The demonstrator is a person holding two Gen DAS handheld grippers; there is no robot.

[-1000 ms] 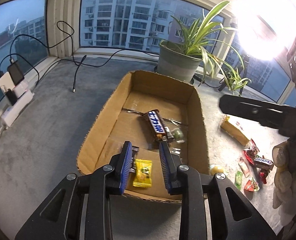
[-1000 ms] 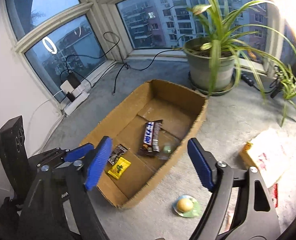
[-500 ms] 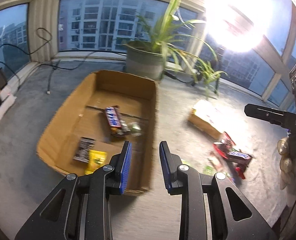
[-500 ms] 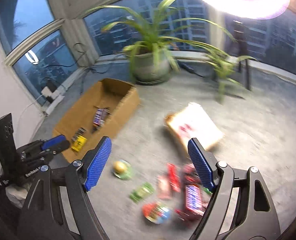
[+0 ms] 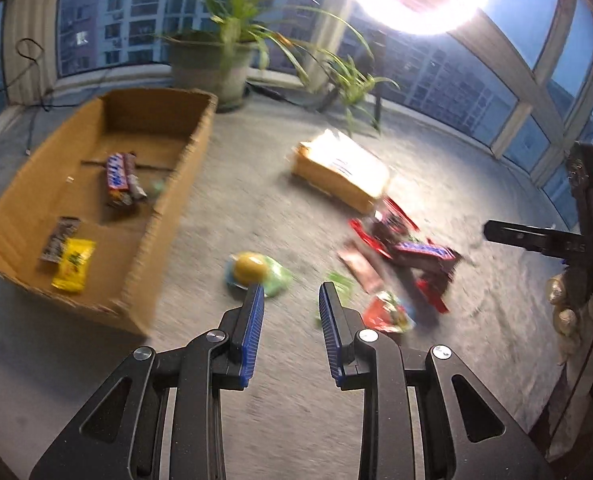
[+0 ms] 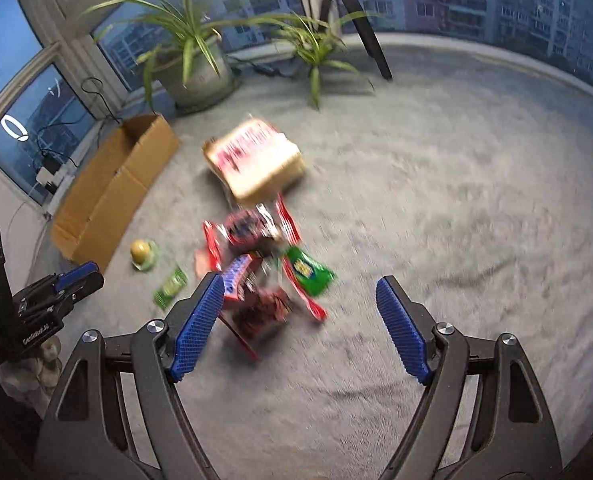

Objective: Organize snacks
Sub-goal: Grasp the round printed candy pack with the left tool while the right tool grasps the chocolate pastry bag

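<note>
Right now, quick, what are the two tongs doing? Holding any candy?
Left tongs: open a little, holding nothing.
Right tongs: open wide, holding nothing.

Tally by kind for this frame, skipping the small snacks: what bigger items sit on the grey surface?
Cardboard box: 1
Plants: 2
Large flat snack pack: 1
Total: 4
</note>
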